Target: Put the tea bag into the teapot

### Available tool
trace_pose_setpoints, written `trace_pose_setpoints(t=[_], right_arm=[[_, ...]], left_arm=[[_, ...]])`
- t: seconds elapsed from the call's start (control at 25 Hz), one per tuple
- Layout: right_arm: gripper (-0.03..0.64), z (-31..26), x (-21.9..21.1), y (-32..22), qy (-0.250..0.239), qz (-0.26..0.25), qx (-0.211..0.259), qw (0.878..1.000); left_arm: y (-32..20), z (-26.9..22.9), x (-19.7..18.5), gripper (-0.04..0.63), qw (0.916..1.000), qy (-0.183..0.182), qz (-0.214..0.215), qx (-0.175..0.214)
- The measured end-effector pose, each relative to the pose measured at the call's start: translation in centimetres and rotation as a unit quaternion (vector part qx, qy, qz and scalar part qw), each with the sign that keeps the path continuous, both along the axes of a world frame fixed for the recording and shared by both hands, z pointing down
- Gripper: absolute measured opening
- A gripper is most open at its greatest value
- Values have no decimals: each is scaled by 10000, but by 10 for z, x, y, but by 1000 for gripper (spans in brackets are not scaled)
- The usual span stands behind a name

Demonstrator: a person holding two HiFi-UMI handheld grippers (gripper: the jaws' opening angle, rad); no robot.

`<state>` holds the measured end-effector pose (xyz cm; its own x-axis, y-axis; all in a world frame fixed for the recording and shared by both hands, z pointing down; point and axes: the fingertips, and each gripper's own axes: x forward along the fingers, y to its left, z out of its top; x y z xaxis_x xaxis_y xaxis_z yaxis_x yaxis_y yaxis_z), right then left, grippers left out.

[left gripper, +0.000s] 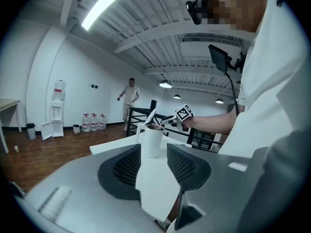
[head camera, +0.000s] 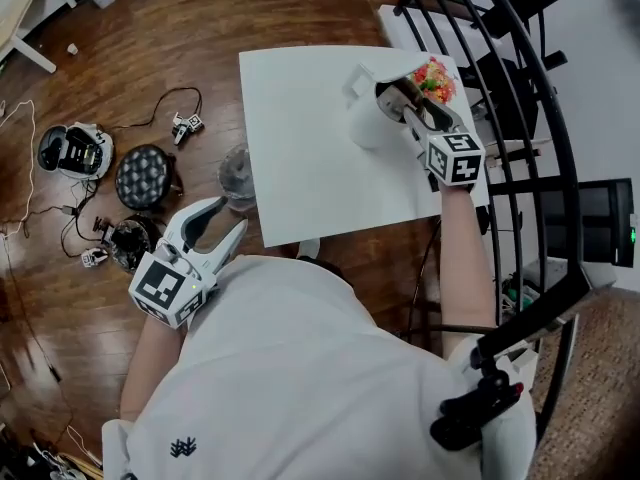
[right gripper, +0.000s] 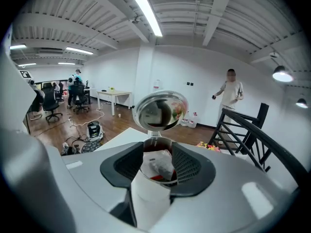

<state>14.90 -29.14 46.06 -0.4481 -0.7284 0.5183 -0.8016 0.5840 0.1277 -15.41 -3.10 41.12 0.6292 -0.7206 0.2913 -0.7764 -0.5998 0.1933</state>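
Observation:
A white teapot (head camera: 365, 123) stands on the white table (head camera: 300, 178) with its mirror-bright lid (right gripper: 160, 110) tipped up. The tea bag (right gripper: 160, 165) lies inside the pot's mouth, pale with a red patch under it. My right gripper (head camera: 395, 98) hovers just over that mouth, jaws open, the pads on either side of the bag and not pressing it. My left gripper (head camera: 222, 218) hangs off the table's near-left corner, open and empty. The left gripper view shows the teapot (left gripper: 151, 141) far off between the jaws of the left gripper (left gripper: 153, 161).
A colourful bunch (head camera: 435, 76) lies just behind the pot. A black railing (head camera: 520, 88) runs along the table's right side. A glass object (head camera: 238, 173) sits by the left edge. Devices and cables (head camera: 145, 176) litter the wooden floor. A person (right gripper: 231, 93) stands far off.

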Motion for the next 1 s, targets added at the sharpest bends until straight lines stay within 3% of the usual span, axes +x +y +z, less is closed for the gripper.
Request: trace_pose_setpoints(t=[0.36, 1.0], right_arm=[[175, -52, -5, 103, -362, 529, 350, 9973], [172, -87, -8, 329, -669, 1762, 580, 9804]], left_arm=[[3, -3, 4, 144, 9955, 179, 930, 57], [47, -6, 32, 144, 9740, 322, 2242, 92]])
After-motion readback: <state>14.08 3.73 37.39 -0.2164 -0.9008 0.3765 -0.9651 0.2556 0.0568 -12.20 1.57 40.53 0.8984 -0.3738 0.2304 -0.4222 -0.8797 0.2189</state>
